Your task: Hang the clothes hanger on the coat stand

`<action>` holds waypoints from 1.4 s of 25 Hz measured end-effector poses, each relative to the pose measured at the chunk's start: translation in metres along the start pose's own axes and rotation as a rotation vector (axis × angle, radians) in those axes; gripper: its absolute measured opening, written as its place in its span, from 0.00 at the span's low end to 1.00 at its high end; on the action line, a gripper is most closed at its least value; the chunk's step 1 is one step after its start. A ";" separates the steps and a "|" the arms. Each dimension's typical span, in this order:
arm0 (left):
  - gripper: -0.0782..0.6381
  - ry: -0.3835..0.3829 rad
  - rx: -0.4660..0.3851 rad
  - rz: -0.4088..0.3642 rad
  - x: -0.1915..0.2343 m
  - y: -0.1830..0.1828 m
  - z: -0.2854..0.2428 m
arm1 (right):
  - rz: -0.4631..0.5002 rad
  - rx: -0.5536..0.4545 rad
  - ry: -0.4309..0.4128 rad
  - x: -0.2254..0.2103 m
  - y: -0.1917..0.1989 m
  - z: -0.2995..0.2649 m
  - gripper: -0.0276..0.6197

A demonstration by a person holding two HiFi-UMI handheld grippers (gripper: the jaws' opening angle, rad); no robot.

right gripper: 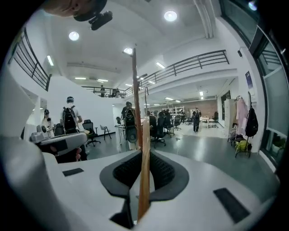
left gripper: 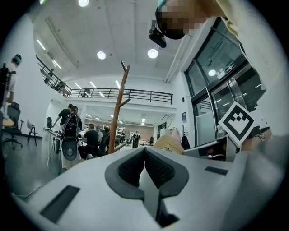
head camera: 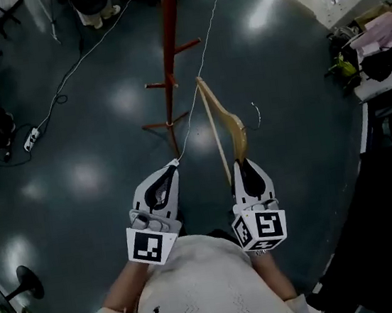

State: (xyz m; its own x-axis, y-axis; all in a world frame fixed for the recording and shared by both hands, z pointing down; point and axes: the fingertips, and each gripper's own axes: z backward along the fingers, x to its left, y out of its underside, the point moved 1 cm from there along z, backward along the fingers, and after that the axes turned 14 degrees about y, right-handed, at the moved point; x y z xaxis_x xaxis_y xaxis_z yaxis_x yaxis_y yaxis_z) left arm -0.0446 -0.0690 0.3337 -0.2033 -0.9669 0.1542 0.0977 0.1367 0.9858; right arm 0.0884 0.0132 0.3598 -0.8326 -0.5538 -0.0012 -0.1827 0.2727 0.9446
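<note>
The red-brown coat stand [head camera: 168, 63] rises from the dark floor straight ahead, its pegs sticking out to both sides. My right gripper [head camera: 243, 162] is shut on the wooden clothes hanger [head camera: 231, 122], which points forward to the right of the stand, its metal hook [head camera: 256, 114] out to the right, apart from the pegs. In the right gripper view the hanger bar [right gripper: 145, 171] runs up between the pads, with the stand pole [right gripper: 135, 90] behind it. My left gripper [head camera: 172, 164] is shut and holds nothing. The left gripper view shows the stand [left gripper: 118, 113] ahead and the hanger's end [left gripper: 169, 143] at right.
A white cable [head camera: 201, 58] crosses the floor beside the stand's base. A power strip [head camera: 31, 138] lies at left. Desks with bags [head camera: 373, 36] line the right side. Several people and chairs [right gripper: 70, 122] sit further off in the hall.
</note>
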 end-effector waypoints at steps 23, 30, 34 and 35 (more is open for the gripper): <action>0.13 -0.020 -0.059 -0.049 0.071 -0.036 -0.012 | 0.021 -0.055 0.028 0.031 -0.038 -0.066 0.15; 0.13 -0.075 -0.031 -0.054 0.097 -0.032 -0.018 | 0.070 -0.027 0.042 0.027 -0.034 -0.108 0.15; 0.13 -0.088 -0.001 -0.073 0.107 -0.025 -0.025 | 0.080 -0.007 0.030 0.021 -0.029 -0.132 0.15; 0.13 -0.091 -0.006 -0.070 0.108 -0.024 -0.028 | 0.087 -0.003 0.026 0.021 -0.027 -0.138 0.15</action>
State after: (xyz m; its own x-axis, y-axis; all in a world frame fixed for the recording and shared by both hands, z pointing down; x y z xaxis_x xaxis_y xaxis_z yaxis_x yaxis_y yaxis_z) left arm -0.0415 -0.1828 0.3245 -0.2978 -0.9503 0.0911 0.0863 0.0683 0.9939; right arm 0.1482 -0.1138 0.3791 -0.8314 -0.5484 0.0896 -0.1085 0.3183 0.9417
